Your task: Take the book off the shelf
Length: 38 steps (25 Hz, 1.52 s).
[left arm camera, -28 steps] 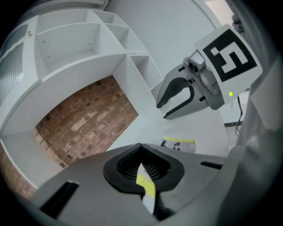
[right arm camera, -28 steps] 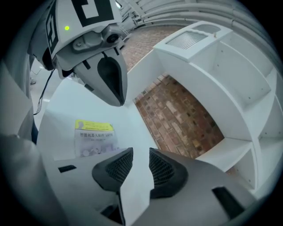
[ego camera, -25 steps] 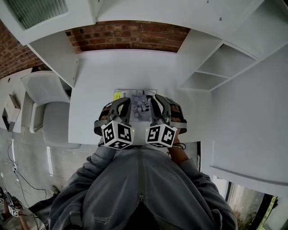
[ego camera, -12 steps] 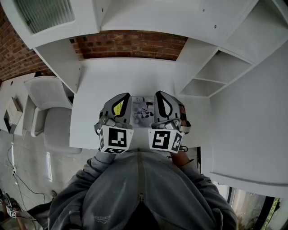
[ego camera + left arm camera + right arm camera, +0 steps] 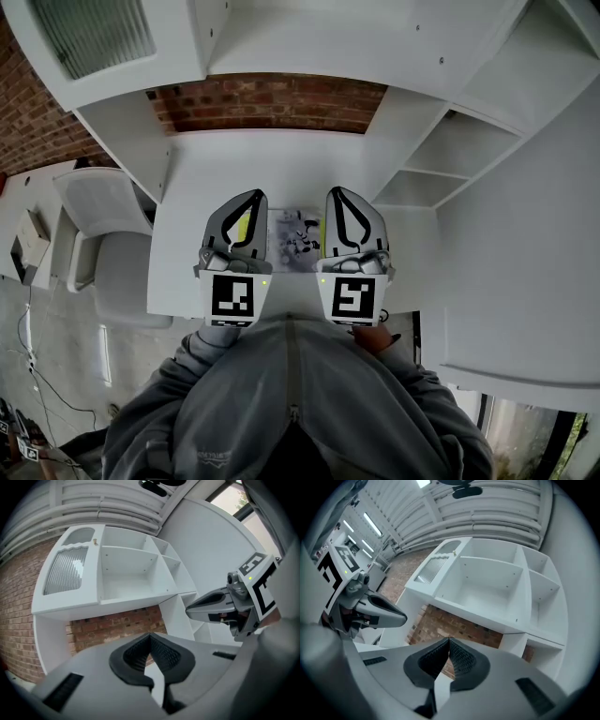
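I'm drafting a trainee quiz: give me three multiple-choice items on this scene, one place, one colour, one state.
1. Where is the book? A in a shelf compartment; B on the desk; C on the chair.
2. The wall behind the desk is: A red brick; B green tile; C grey concrete.
3. The left gripper is: A wide open; B shut on the book; C shut, empty.
B: it lies flat on the white top. A: brick courses show. C: its jaws meet with nothing between.
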### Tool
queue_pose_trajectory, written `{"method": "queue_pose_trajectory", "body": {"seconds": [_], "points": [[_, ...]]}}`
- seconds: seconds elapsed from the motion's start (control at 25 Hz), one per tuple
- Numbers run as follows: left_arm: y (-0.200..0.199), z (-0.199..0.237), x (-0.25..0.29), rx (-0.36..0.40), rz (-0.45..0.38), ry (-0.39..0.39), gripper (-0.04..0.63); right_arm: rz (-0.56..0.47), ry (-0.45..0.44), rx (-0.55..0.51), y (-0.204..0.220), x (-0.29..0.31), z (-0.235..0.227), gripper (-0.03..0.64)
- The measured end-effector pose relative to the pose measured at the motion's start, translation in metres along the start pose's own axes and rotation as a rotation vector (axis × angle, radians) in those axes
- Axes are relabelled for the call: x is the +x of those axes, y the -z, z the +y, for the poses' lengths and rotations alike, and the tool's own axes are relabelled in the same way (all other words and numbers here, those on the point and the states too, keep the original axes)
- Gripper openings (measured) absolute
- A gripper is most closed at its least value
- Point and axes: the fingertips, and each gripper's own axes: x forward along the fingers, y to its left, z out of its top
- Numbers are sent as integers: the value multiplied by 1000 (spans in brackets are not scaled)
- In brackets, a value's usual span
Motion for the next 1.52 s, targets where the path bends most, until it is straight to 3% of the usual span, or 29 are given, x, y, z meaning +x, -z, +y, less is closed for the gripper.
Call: {"method": "queue_pose_trajectory", "body": {"seconds": [0.16,0.36,1.52], "points": [[-15,6,-1,-13,-65,-23,6,-51,7,180,-8,-3,-3,28],[-26,8,-5,-110,-115,-31,6,-67,1,312,-6,-8,-8,28],[-25,-4,-15,-142,-132,-16,6,-87,-40,381,-5,-15,4,26]]}}
